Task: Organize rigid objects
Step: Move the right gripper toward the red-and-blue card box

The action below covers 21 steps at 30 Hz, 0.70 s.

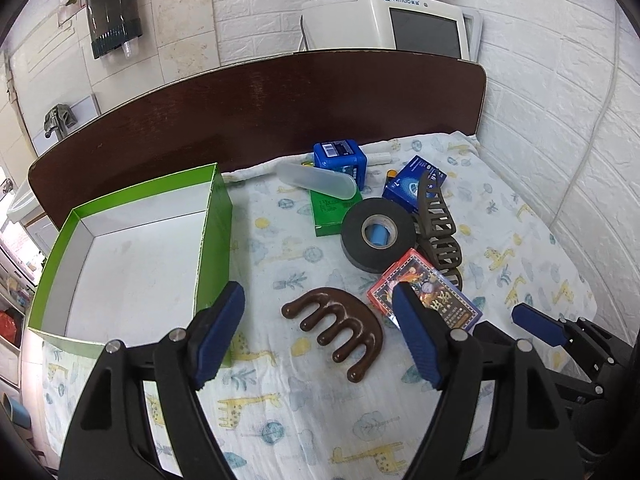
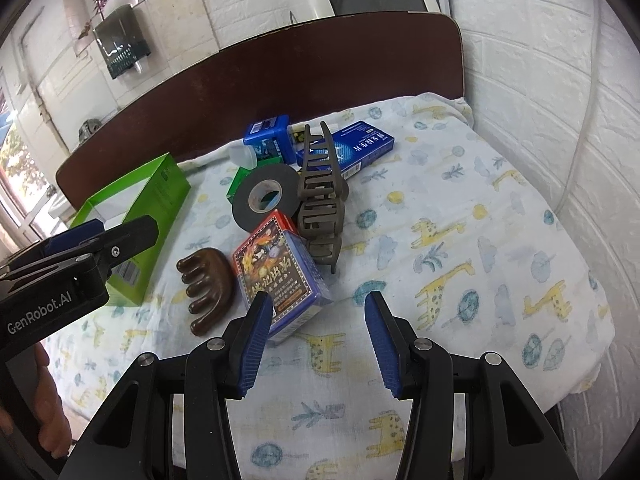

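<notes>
A brown wooden comb (image 1: pixel 338 330) with thick rounded teeth lies flat on the giraffe-print cloth (image 1: pixel 280 412), just beside the right wall of the green box (image 1: pixel 214 240), whose white inside is seen from above. The left gripper (image 1: pixel 320 334) is held over the comb with its jaws spread wide and nothing pressed between the blue pads (image 1: pixel 222 332); the comb is seen in the gap between them, untouched. Just right of the comb a card box (image 1: pixel 440 300) with a red and blue cover is set, and behind it a roll of black tape (image 1: pixel 378 232) and a dark hair claw (image 1: pixel 438 224) are found, the claw touching the tape. Farther back a flat green packet (image 1: pixel 330 212), a clear plastic case (image 1: pixel 316 180), a blue cube (image 1: pixel 340 158) and a blue carton (image 1: pixel 412 182) are crowded near the dark headboard (image 1: pixel 280 108). The right gripper (image 2: pixel 318 346) is held released over bare cloth, beside the card box, gripping nothing.
</notes>
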Each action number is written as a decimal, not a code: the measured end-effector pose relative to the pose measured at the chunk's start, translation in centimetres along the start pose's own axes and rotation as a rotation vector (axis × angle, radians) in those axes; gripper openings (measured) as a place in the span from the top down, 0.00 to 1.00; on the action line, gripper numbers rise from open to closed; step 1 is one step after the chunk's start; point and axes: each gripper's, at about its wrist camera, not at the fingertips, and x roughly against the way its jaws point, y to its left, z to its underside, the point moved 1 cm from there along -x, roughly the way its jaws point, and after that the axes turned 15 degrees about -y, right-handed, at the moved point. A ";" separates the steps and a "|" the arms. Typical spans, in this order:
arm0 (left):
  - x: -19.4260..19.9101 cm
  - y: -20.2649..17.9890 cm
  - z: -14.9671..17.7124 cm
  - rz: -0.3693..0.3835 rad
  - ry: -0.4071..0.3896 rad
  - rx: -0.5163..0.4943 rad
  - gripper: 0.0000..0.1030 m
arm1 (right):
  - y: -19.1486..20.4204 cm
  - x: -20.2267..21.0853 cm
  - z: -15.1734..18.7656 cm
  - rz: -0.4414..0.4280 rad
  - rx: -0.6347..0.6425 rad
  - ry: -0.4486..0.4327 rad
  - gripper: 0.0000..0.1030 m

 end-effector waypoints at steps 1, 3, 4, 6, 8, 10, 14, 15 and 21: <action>0.0 0.0 0.0 -0.002 0.000 -0.001 0.26 | 0.0 0.1 0.0 0.000 0.002 -0.002 0.51; 0.2 -0.1 0.1 -0.004 -0.001 -0.003 0.22 | 0.1 0.2 -0.1 -0.001 0.004 -0.005 0.51; 0.3 -0.1 0.1 -0.004 -0.004 -0.003 0.20 | 0.1 0.3 -0.1 -0.001 0.005 -0.006 0.51; 0.5 -0.1 0.2 -0.010 -0.011 -0.004 0.18 | 0.2 0.3 -0.1 -0.002 0.009 -0.007 0.51; 0.6 -0.1 0.3 -0.010 -0.011 -0.004 0.18 | 0.3 0.4 -0.1 -0.004 0.011 -0.007 0.51; 0.6 0.0 0.5 -0.011 -0.005 0.000 0.18 | 0.5 0.5 0.0 -0.008 0.015 -0.007 0.51; 0.4 0.2 0.6 -0.011 0.005 0.007 0.18 | 0.7 0.5 0.0 -0.012 0.020 -0.002 0.51; 0.3 0.2 0.7 -0.011 0.006 0.007 0.18 | 0.7 0.5 0.1 -0.012 0.020 0.000 0.51; 0.2 0.2 0.7 -0.010 0.012 0.009 0.18 | 0.6 0.3 0.2 -0.011 0.021 0.008 0.51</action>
